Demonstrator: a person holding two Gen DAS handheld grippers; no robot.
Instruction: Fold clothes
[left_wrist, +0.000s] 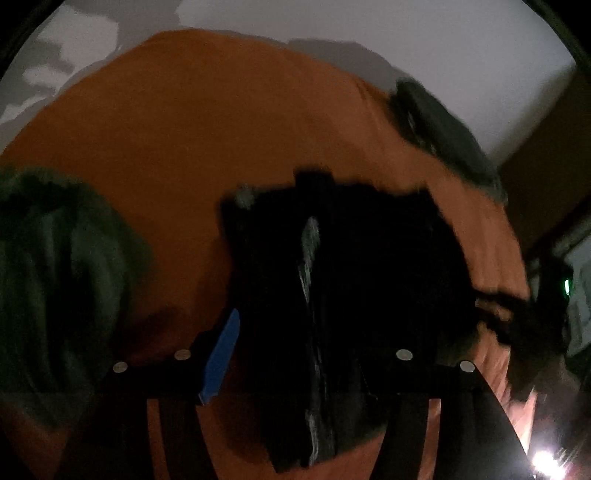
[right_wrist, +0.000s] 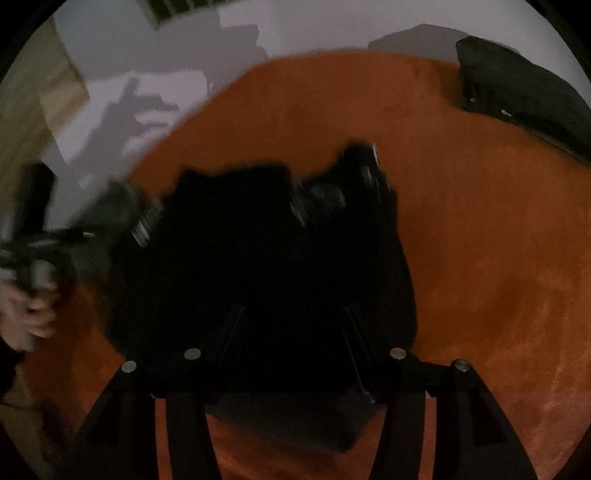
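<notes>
Dimly lit, both views blurred.

Left wrist view: left claw (left_wrist: 295, 387) points down at an orange cloth (left_wrist: 177, 147) spread over a pale worktop (left_wrist: 443, 44). Its two finger bases stand well apart at the bottom edge, so the claw is spread; the tips are lost against the dark fabric. A black garment (left_wrist: 351, 277) lies bunched on the cloth directly ahead of and between the fingers, with a pale streak running along a fold. Whether the pads touch it cannot be told. A blue tab (left_wrist: 219, 358) sits just inside the left finger. A dark green garment (left_wrist: 55, 266) lies to the left of the claw, close by. Another dark bundle (left_wrist: 443, 129) rests ahead and to the right, on the cloth's far edge.

Right wrist view: right claw (right_wrist: 291, 387) also angles down, fingers spread with a gap between them. The black garment (right_wrist: 258, 266) lies heaped on the orange cloth (right_wrist: 480, 258) ahead of the claw and reaching down between the fingers; contact unclear in the dark. Far ahead to the right, a dark folded piece (right_wrist: 517, 96) sits at the cloth's edge. At far left, a person's hand (right_wrist: 26, 314) grips the other tool, heavily smeared. Shadows fall on the pale worktop (right_wrist: 295, 29) beyond the cloth.
</notes>
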